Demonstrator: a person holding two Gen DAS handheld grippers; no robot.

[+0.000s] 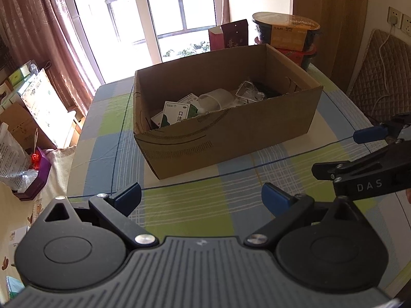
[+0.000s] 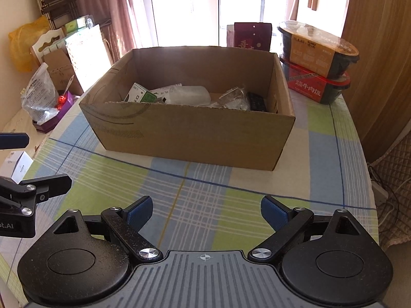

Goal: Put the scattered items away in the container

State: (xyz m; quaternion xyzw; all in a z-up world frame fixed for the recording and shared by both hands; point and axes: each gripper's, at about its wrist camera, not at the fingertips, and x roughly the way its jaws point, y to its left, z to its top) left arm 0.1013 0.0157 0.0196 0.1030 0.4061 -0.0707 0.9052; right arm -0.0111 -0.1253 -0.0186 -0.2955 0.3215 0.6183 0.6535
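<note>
Black left tongs (image 1: 201, 196) with blue pads, silver screws, ribbed grey body, right tongs (image 2: 206, 211) alike, white "DAS" lettering

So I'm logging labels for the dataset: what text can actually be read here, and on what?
"DAS": right gripper body, left wrist view.
"ot.AI", cut off: left gripper body, right wrist view.
"口洁": green-and-white box in the cardboard box.
"牛肉饭": red-labelled lower meal tub.
Upper tub, maroon bag, calendar: too blurred.

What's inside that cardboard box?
The cardboard box holds a green-and-white carton, a clear plastic cup, a clear plastic case and something black. Its front wall hides the floor.
</note>
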